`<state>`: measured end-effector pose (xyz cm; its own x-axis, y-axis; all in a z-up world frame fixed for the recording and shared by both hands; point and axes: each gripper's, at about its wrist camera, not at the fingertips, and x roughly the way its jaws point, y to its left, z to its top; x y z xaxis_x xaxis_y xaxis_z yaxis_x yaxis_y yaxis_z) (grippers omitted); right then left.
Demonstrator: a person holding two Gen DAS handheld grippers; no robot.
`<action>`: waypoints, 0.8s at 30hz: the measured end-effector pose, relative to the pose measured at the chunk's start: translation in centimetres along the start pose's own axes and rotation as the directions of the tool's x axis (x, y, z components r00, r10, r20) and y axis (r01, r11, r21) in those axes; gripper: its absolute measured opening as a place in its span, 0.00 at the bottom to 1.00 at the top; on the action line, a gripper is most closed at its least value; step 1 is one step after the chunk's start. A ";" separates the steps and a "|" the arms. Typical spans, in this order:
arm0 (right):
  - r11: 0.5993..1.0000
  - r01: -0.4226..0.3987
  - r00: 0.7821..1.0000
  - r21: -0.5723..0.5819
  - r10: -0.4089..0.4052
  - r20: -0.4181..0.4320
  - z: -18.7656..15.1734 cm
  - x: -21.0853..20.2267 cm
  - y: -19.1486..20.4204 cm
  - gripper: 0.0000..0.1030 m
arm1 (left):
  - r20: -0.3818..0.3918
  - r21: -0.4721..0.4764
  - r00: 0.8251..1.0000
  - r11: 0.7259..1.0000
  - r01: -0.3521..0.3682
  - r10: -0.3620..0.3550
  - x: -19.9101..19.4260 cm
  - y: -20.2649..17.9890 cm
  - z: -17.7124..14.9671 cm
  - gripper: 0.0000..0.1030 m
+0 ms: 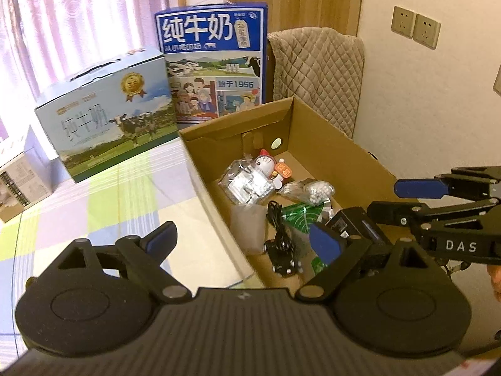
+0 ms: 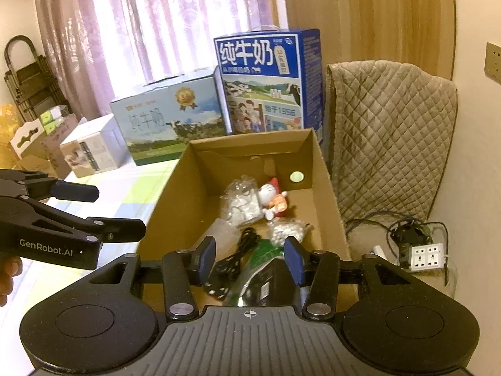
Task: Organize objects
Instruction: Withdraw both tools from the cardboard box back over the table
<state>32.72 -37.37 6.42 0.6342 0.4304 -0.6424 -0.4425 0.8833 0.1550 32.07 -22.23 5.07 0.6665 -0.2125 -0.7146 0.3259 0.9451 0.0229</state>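
1. We see the cardboard box on the checked surface, already holding a cat figurine, a clear packet, a bag of white beads, a black cable, a green packet and a black adapter.
2. Our right claw is released, with nothing between its blue pads. It hangs over the box's near end, and the adapter lies just below it at 6 o'clock, touching the green packet.
3. Our left claw is also released and empty. In its view it straddles the box's left wall, with the adapter at about 3 o'clock beside its right pad.
4. We judge the right claw nearer to the adapter. The adapter's long axis seems to run toward 12 o'clock, roughly along the fingers, so the pads could close across its width.
5. The cable lies at about 11 o'clock from the adapter and may snag.
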 end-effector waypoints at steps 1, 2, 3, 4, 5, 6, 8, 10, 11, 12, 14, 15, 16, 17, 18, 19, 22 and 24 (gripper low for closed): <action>1.000 -0.007 1.000 0.003 0.007 0.000 -0.2 -0.2 0.3 0.46 | 0.000 -0.005 1.000 1.000 -0.003 0.003 -0.3 0.1 -0.2 0.87; 1.000 -0.015 1.000 0.005 0.015 0.000 -0.4 -0.5 0.6 0.46 | 0.000 -0.010 1.000 1.000 -0.007 0.007 -0.7 0.2 -0.6 0.87; 1.000 -0.024 1.000 0.006 0.024 -0.001 -0.6 -0.7 1.0 0.46 | 0.000 -0.016 1.000 1.000 -0.011 0.011 -1.1 0.4 -0.9 0.87; 0.999 -0.032 0.999 0.007 0.032 -0.002 -0.8 -0.9 1.4 0.46 | -0.001 -0.022 1.000 1.000 -0.014 0.014 -1.3 0.6 -1.2 0.87; 0.999 -0.040 0.999 0.008 0.040 -0.003 -1.0 -1.0 1.8 0.46 | -0.003 -0.029 1.000 0.999 -0.017 0.017 -1.7 0.8 -1.5 0.87; 0.999 -0.047 0.999 0.008 0.047 -0.006 -1.2 -1.1 2.2 0.46 | -0.005 -0.035 1.000 0.999 -0.020 0.020 -2.0 0.9 -1.8 0.87; 0.998 -0.060 0.998 0.006 0.060 -0.013 -1.6 -1.4 3.1 0.47 | -0.006 -0.048 1.000 0.998 -0.028 0.027 -2.7 1.4 -2.7 0.87; 0.997 -0.075 0.997 0.004 0.075 -0.019 -2.0 -1.6 3.9 0.47 | -0.013 -0.062 0.999 0.998 -0.033 0.032 -3.3 2.0 -3.6 0.87; 0.997 -0.082 0.996 0.002 0.082 -0.022 -2.3 -1.7 4.4 0.47 | -0.017 -0.069 0.999 0.997 -0.036 0.034 -3.7 2.3 -4.1 0.87; 0.996 -0.090 0.996 0.001 0.090 -0.027 -2.6 -1.9 5.0 0.47 | -0.021 -0.074 0.999 0.997 -0.038 0.037 -4.0 2.6 -4.6 0.87; 0.995 -0.102 0.994 -0.001 0.102 -0.030 -3.0 -2.1 6.0 0.47 | -0.026 -0.086 0.999 0.995 -0.044 0.042 -4.8 3.2 -5.6 0.87; 0.994 -0.108 0.994 0.001 0.108 -0.033 -3.2 -2.3 6.5 0.47 | -0.029 -0.092 0.999 0.995 -0.046 0.044 -5.1 3.6 -6.1 0.87; 0.994 -0.111 0.993 0.002 0.111 -0.035 -3.5 -2.4 7.0 0.47 | -0.032 -0.097 0.998 0.994 -0.049 0.046 -5.5 3.9 -6.6 0.87; 0.994 -0.111 0.993 0.001 0.111 -0.038 -3.7 -2.5 7.5 0.47 | -0.035 -0.102 0.998 0.993 -0.051 0.048 -5.9 4.3 -7.1 0.87; 0.994 -0.112 0.993 -0.002 0.112 -0.040 -3.9 -2.5 8.0 0.47 | -0.038 -0.106 0.998 0.993 -0.054 0.051 -6.2 4.7 -7.6 0.87; 0.993 -0.116 0.992 -0.005 0.116 -0.043 -4.1 -2.6 8.5 0.47 | -0.041 -0.111 0.998 0.992 -0.057 0.052 -6.7 5.1 -8.2 0.87; 0.992 -0.129 0.990 -0.007 0.128 -0.059 -4.8 -2.6 10.3 0.47 | -0.044 -0.126 0.998 0.990 -0.059 0.053 -7.7 6.4 -9.4 0.87; 0.991 -0.137 0.988 -0.004 0.136 -0.071 -5.1 -2.4 11.4 0.47 | -0.046 -0.135 0.997 0.989 -0.060 0.054 -8.4 7.3 -10.1 0.87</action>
<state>22.94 -29.30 5.89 0.5211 0.5322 -0.6672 -0.5275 0.8154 0.2384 22.09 -11.06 4.16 0.6513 -0.1495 -0.7439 0.1921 0.9809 -0.0290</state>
